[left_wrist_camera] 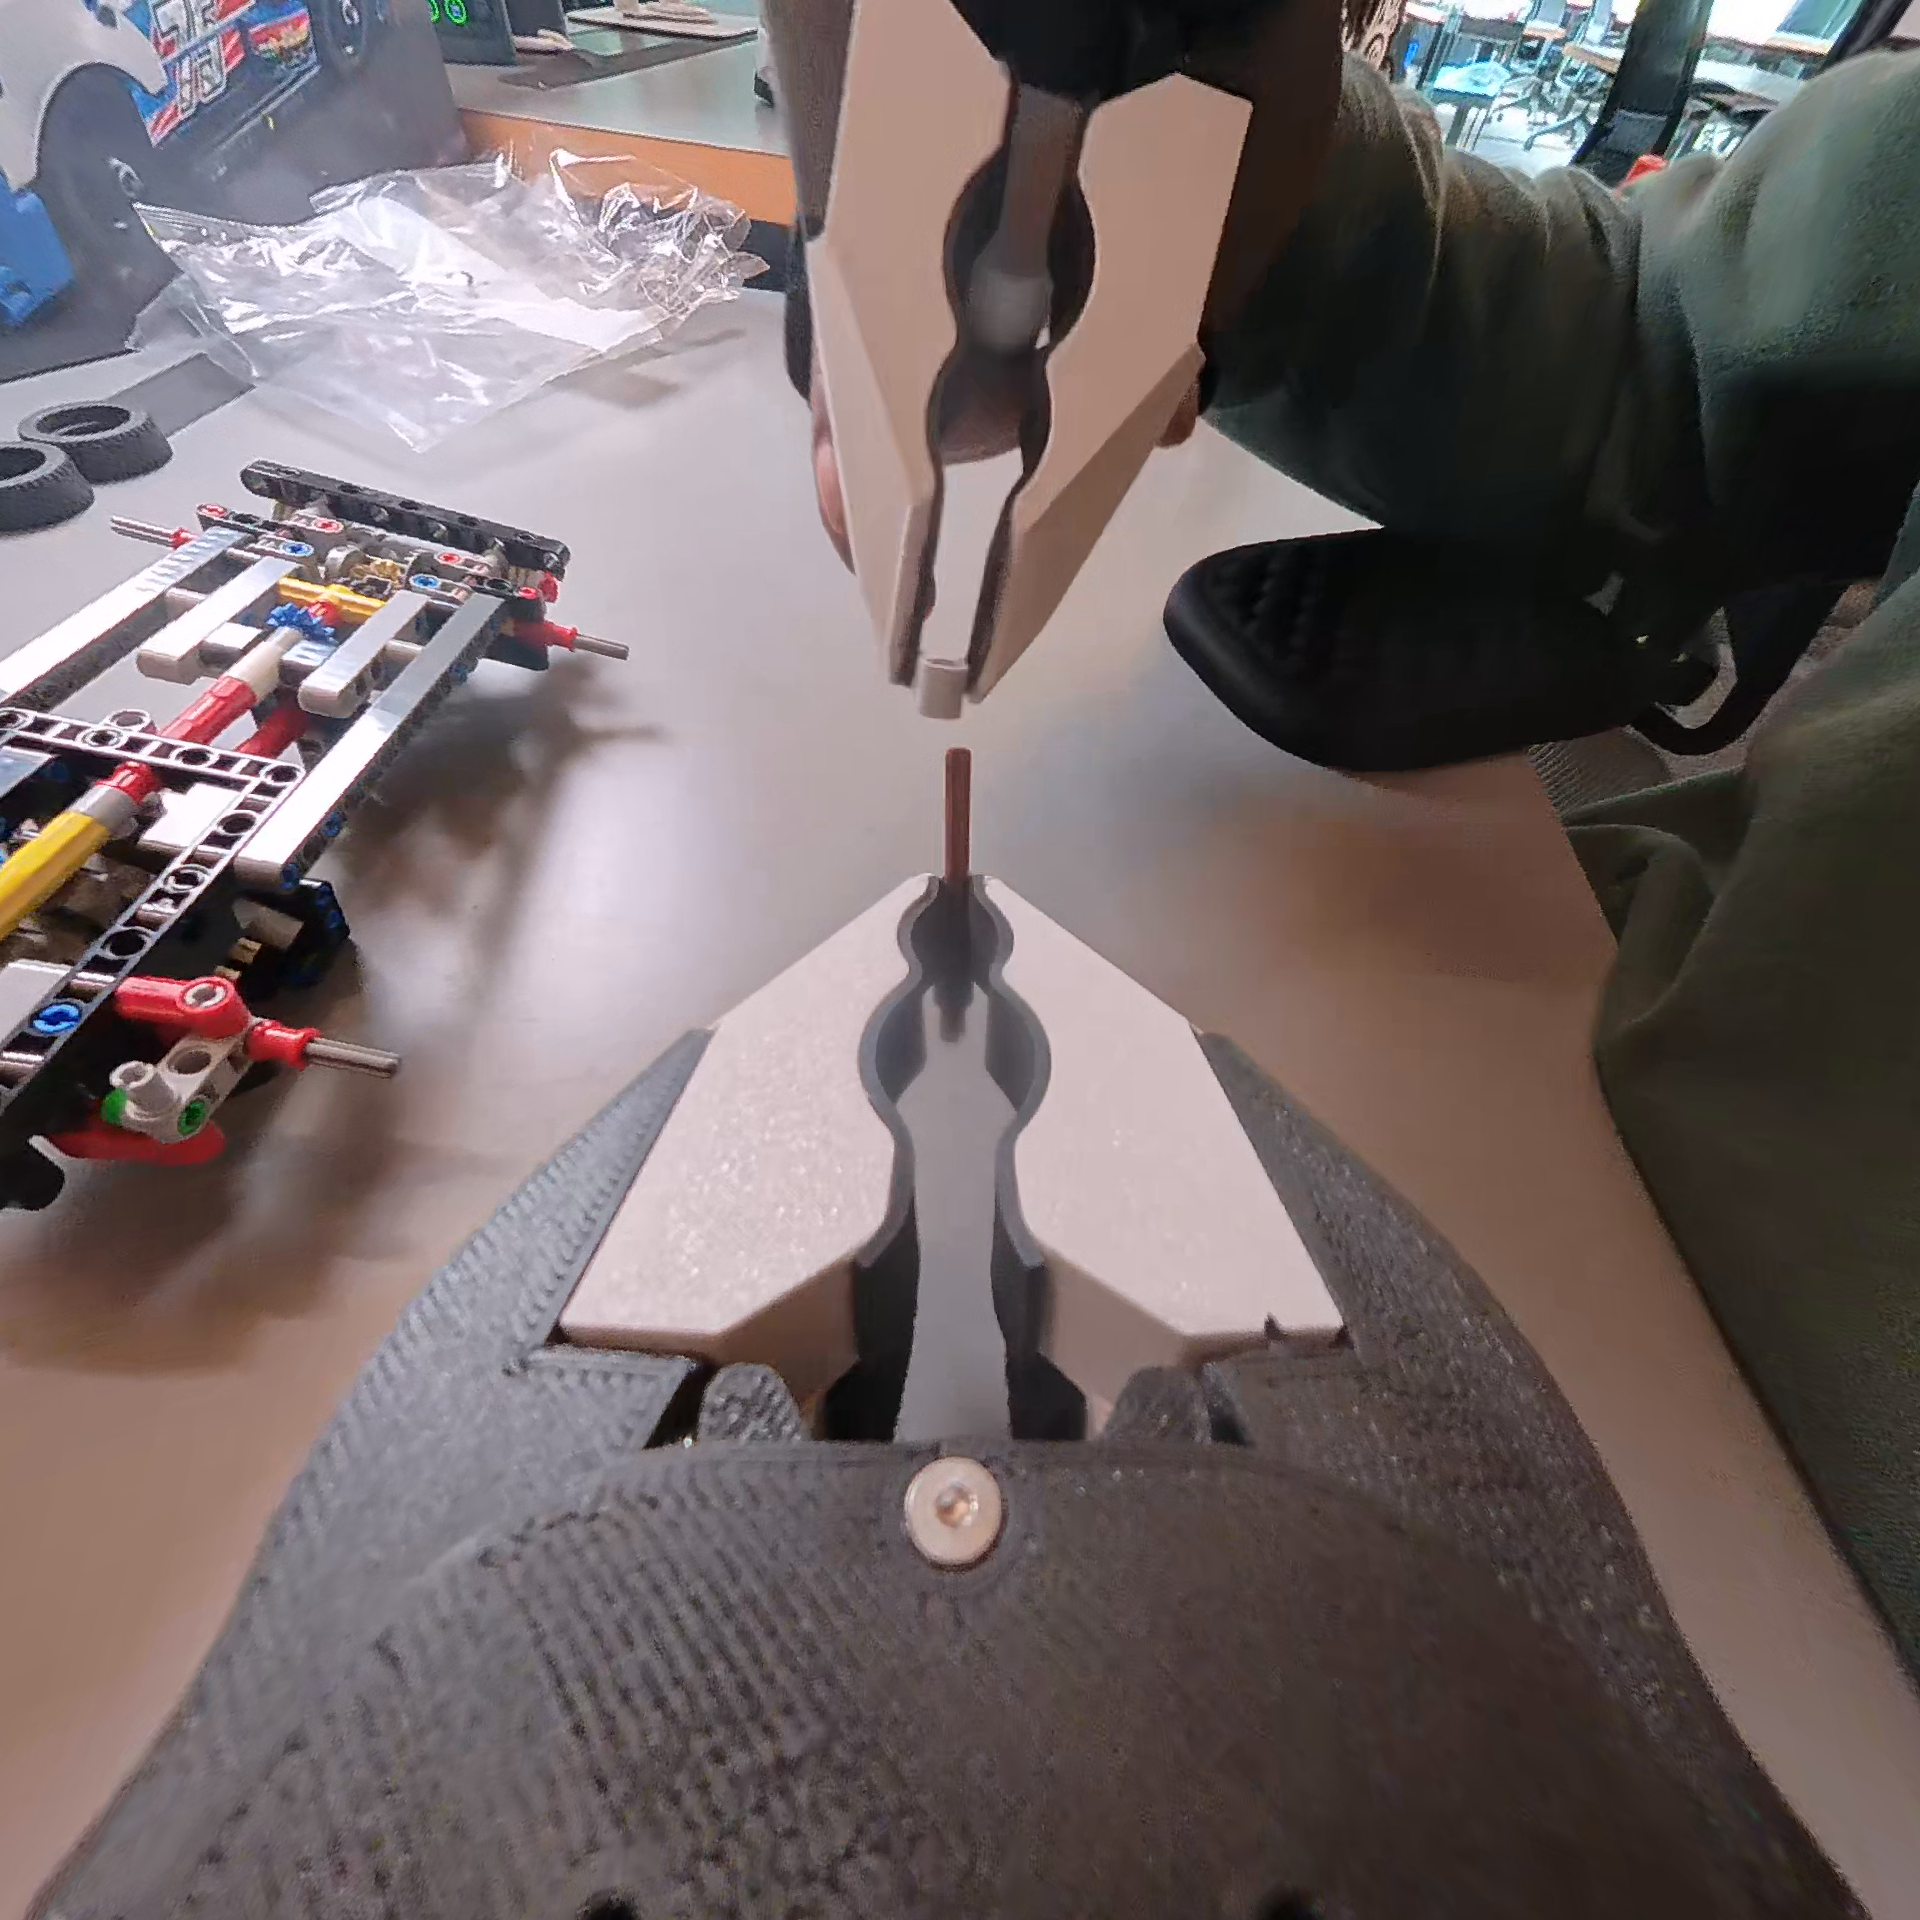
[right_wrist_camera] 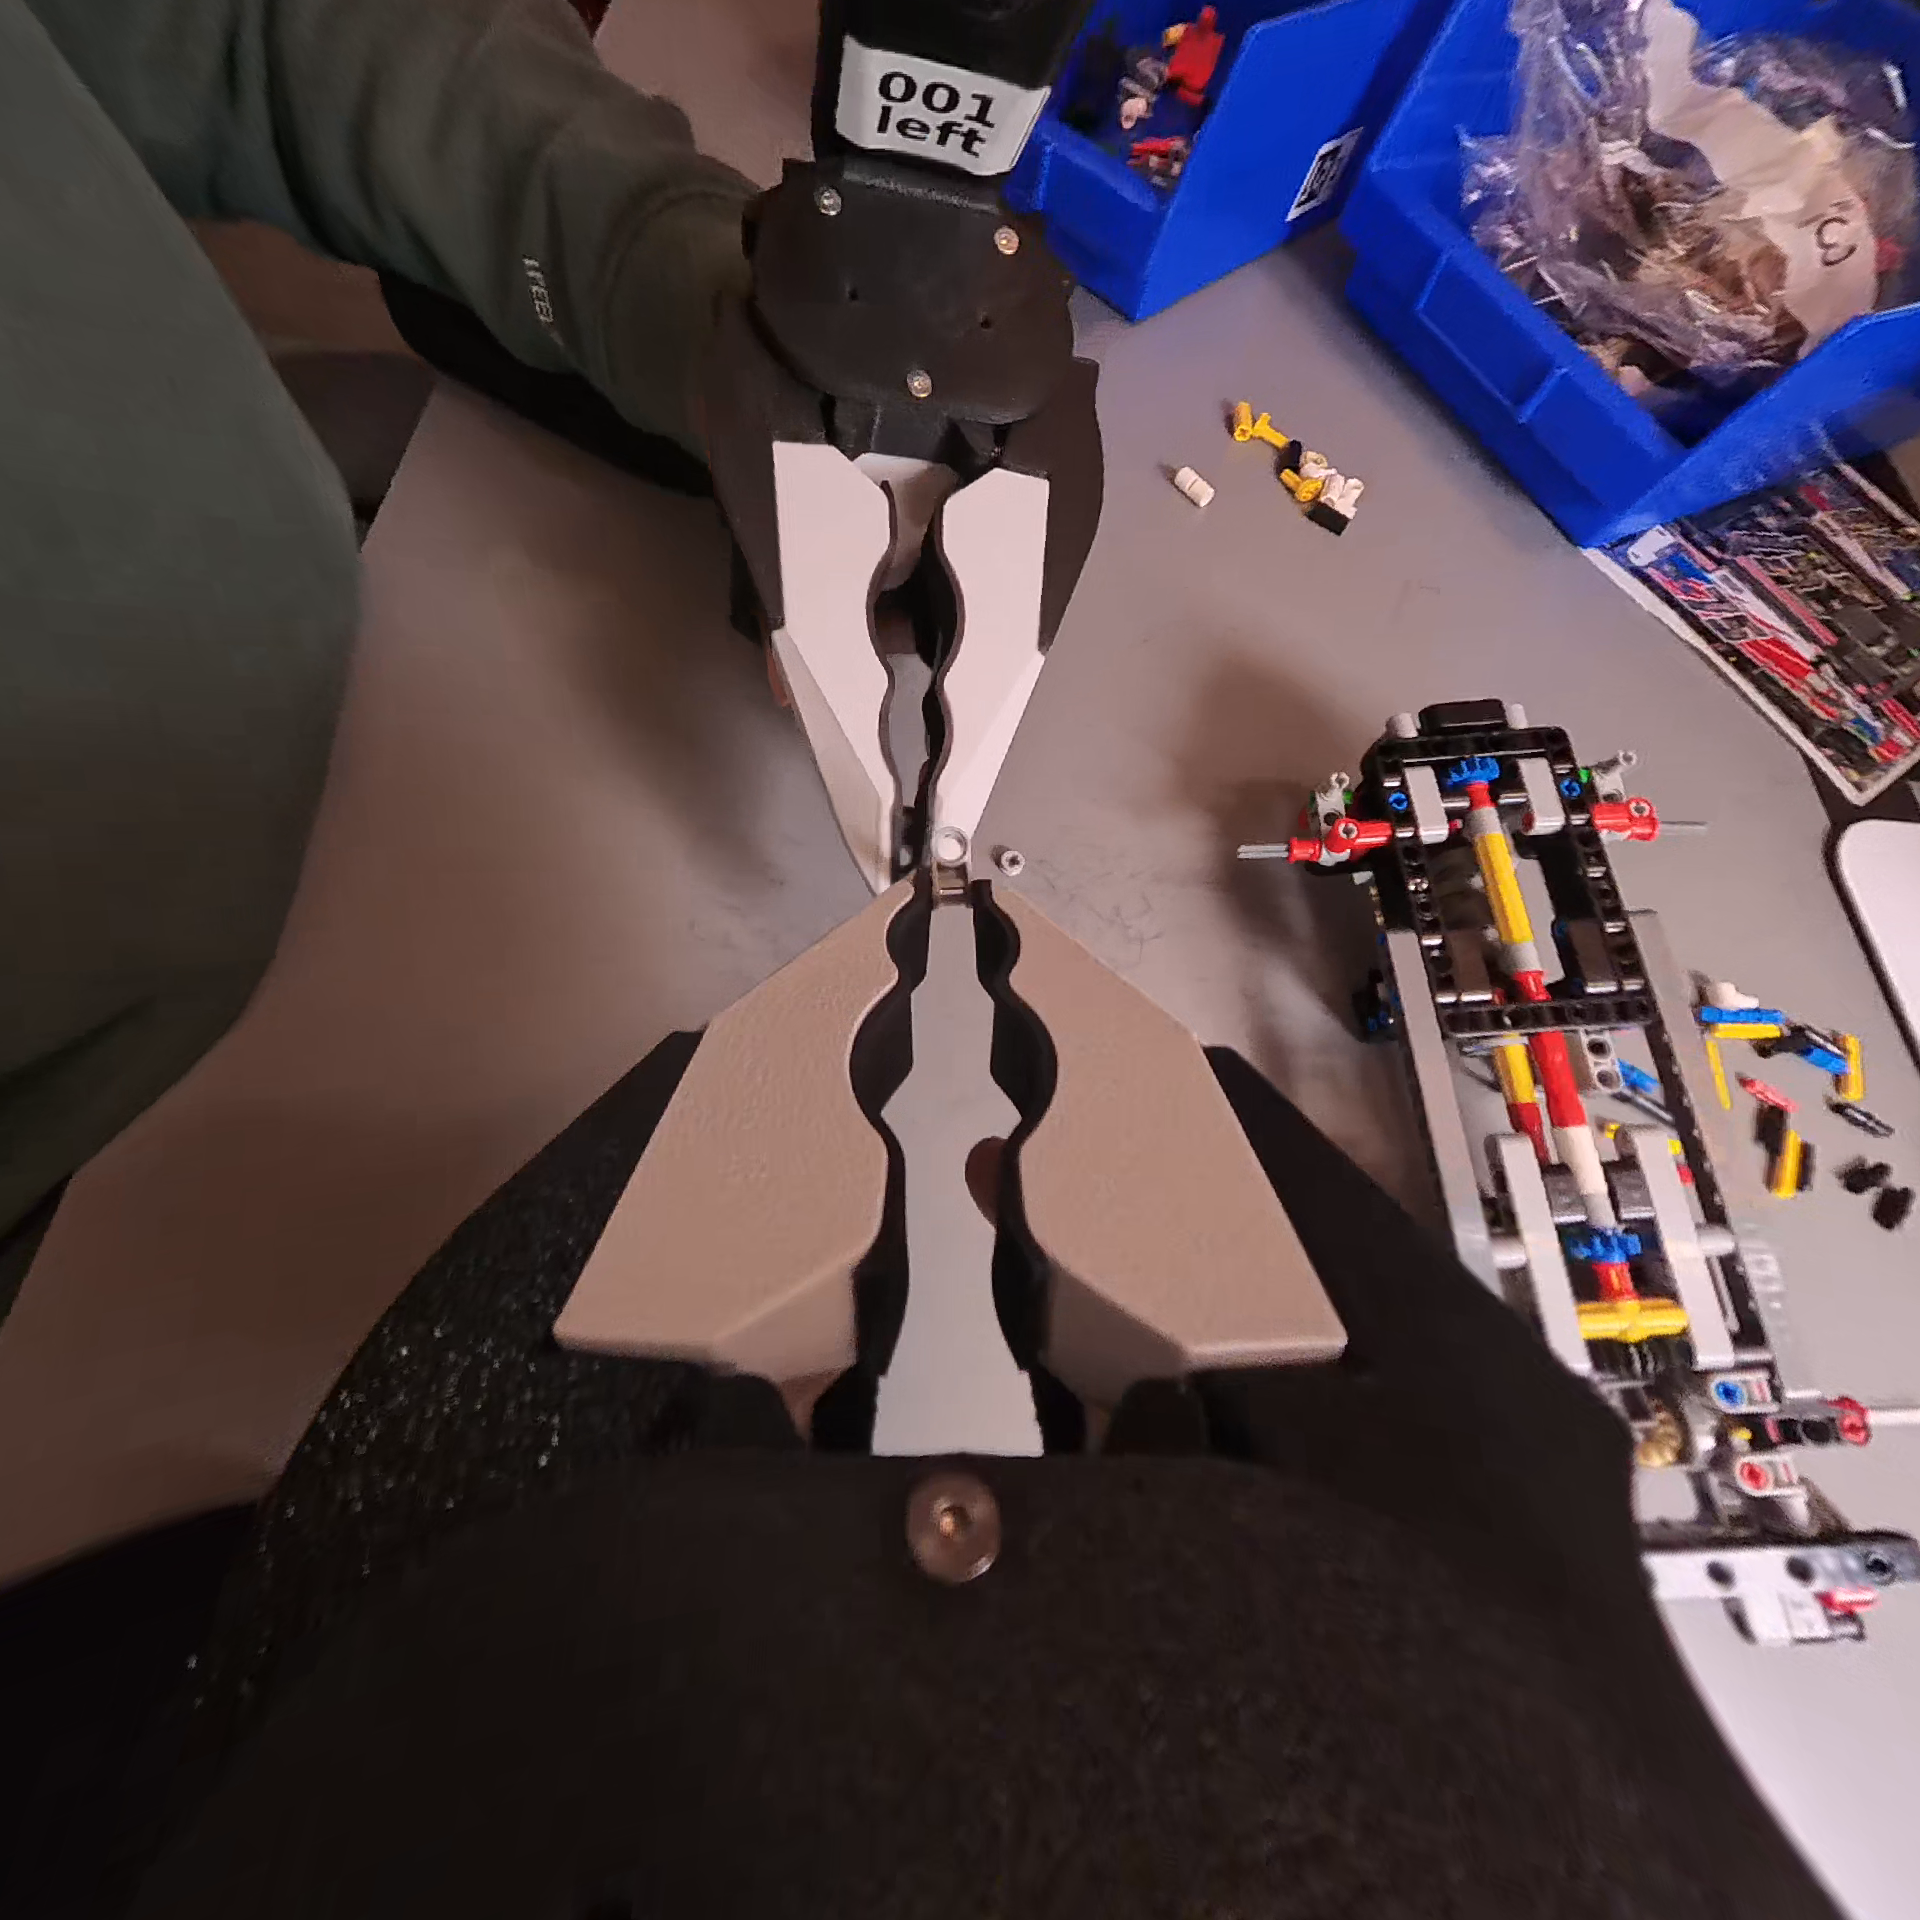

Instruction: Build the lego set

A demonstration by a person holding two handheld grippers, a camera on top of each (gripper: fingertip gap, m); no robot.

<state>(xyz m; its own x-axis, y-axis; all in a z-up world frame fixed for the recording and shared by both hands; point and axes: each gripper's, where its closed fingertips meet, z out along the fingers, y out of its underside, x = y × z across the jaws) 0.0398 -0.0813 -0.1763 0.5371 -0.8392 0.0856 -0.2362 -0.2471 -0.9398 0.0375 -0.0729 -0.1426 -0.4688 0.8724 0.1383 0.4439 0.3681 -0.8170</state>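
Observation:
My left gripper is shut on a thin brown axle that sticks out forward from its tips. My right gripper faces it from above, shut on a small grey bush. A short gap separates the bush from the axle's end, and the two are nearly in line. In the right wrist view the right gripper holds the grey bush tip to tip with the left gripper. The partly built chassis lies on the table to the left and also shows in the right wrist view.
Two black tyres and a clear plastic bag lie behind the chassis. Two blue bins with parts, a booklet and loose pieces are at the far right. A small grey piece lies by the tips. A green sleeve is nearby. Both grippers' tips are close together, under 4 cm apart.

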